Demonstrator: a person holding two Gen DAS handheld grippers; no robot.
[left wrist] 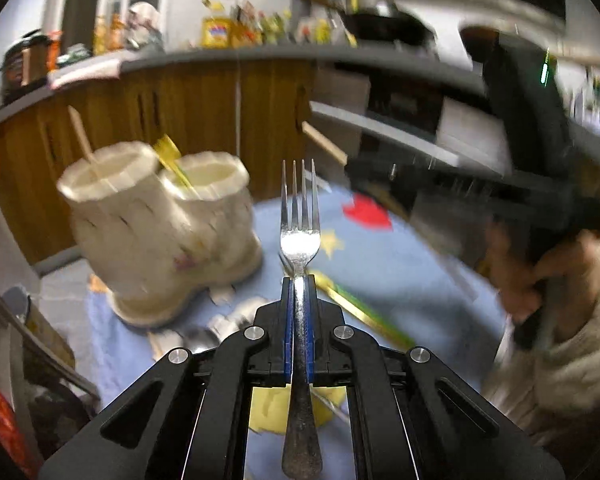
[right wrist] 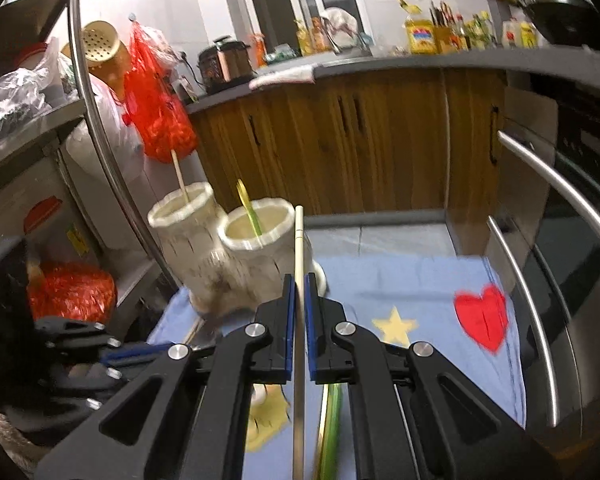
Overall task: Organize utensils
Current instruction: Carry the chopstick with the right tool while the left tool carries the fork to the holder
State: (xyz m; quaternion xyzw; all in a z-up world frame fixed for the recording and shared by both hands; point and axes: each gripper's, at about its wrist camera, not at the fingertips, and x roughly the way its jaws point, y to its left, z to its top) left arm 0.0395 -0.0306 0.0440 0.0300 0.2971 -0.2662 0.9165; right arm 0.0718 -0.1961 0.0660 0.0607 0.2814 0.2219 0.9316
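My left gripper (left wrist: 299,280) is shut on a metal fork (left wrist: 300,236), tines pointing forward, held above the blue cloth (left wrist: 400,272). A cream two-cup utensil holder (left wrist: 160,232) stands to its left, with a wooden chopstick (left wrist: 82,138) in one cup and a yellow-green utensil (left wrist: 172,160) in the other. My right gripper (right wrist: 299,280) is shut on a pale chopstick (right wrist: 299,240), just right of the holder (right wrist: 236,256). The right gripper also shows blurred in the left wrist view (left wrist: 480,184). The left gripper shows at the lower left of the right wrist view (right wrist: 80,344).
A yellow-green utensil (left wrist: 360,312) and metal spoons (left wrist: 220,328) lie on the cloth. Wooden cabinets (right wrist: 360,140) stand behind. An oven with bar handles (right wrist: 560,184) is on the right, a metal shelf rack (right wrist: 80,100) with red bags on the left.
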